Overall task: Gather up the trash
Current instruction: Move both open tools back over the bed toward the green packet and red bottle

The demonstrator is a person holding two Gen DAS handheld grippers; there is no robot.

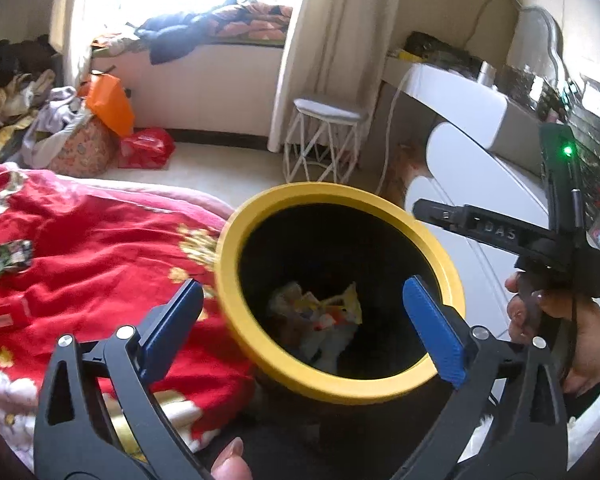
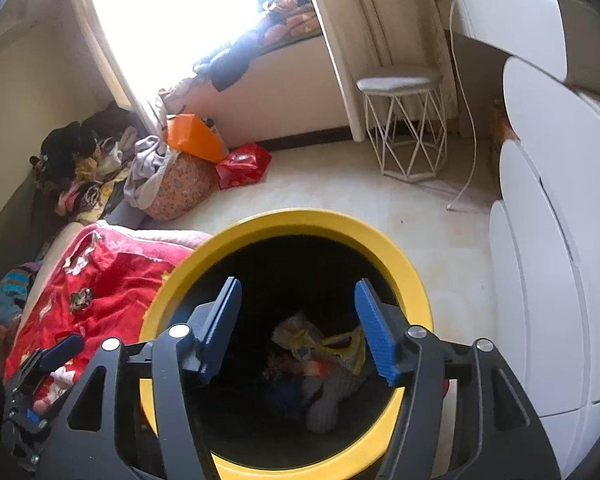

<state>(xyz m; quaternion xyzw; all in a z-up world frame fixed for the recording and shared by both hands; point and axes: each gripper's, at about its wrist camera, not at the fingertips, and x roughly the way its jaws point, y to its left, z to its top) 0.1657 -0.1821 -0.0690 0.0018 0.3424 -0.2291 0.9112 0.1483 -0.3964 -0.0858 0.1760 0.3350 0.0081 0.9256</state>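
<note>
Both grippers empty, left gripper (image 1: pixel 302 312) and right gripper (image 2: pixel 298 328) spread wide over round black bin with yellow rim (image 1: pixel 236 300), crumpled wrappers (image 1: pixel 320 312) already inside; next, probably swing left to small dark wrapper (image 1: pixel 14 258) on red floral blanket (image 1: pixel 100 248), approaching low, pinching its edge.

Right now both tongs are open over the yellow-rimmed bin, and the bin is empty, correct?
Not quite. The yellow-rimmed bin is not empty: crumpled trash lies at its bottom, as the right wrist view shows. Both the left tongs and right tongs are open above it.
</note>
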